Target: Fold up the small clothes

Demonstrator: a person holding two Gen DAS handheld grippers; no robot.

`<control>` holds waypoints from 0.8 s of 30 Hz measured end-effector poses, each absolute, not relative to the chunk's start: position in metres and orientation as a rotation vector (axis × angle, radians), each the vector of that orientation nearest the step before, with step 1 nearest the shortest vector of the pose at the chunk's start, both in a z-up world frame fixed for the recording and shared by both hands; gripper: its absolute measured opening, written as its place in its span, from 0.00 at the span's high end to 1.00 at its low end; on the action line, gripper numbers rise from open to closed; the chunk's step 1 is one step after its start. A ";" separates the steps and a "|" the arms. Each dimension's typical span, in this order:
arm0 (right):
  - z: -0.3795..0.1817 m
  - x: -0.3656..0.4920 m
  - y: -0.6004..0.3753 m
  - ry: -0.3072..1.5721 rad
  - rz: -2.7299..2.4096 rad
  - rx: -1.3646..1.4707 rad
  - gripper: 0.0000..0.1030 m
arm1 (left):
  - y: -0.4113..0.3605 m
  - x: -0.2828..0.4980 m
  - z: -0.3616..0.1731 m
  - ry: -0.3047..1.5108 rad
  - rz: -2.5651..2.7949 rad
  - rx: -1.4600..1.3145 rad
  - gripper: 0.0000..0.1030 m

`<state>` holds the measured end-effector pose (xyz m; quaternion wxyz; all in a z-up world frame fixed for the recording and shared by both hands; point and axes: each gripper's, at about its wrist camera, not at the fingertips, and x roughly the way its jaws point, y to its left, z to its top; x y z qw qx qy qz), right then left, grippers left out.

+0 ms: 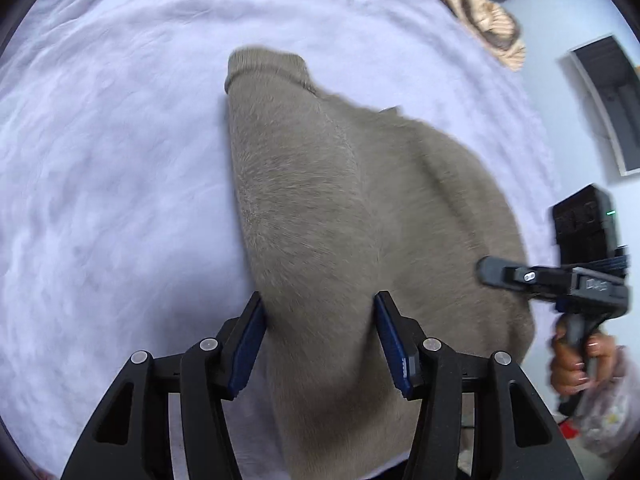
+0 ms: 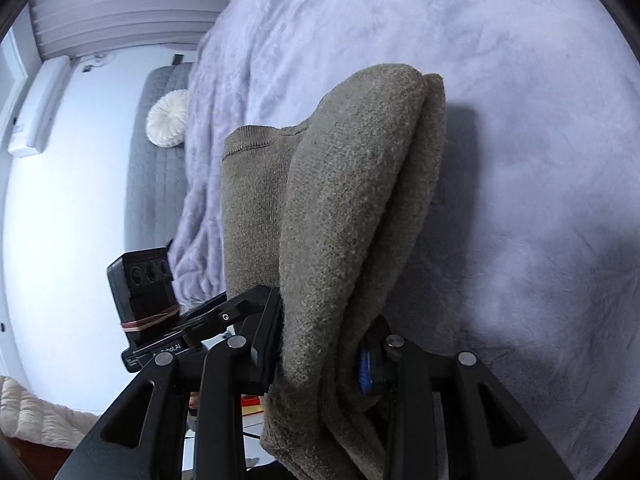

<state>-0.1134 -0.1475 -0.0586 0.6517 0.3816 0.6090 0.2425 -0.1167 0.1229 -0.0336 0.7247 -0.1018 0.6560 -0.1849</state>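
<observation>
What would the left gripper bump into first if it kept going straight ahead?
Probably the grey-brown sweater: the left gripper already has it between its fingers, with the fluffy white blanket beneath.

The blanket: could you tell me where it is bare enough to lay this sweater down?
Bare blanket lies left of the sweater and beyond its ribbed cuff. The far right corner is crowded with crumpled clothes.

sweater [image 1: 340,200] on the blanket [image 1: 100,180], between the left gripper [image 1: 320,344] jaws, right gripper [image 1: 492,272] at its right edge
</observation>
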 end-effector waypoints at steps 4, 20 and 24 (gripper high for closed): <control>-0.048 -0.114 -0.159 1.426 0.401 0.720 0.58 | 0.144 -0.125 -0.024 1.397 -0.340 -0.193 0.37; 0.013 -0.163 -0.133 1.363 0.295 0.387 0.89 | 0.107 -0.141 0.002 1.370 -0.431 -0.166 0.53; -0.007 -0.173 -0.125 1.419 0.256 0.270 0.89 | 0.092 -0.151 -0.017 1.396 -0.413 -0.104 0.53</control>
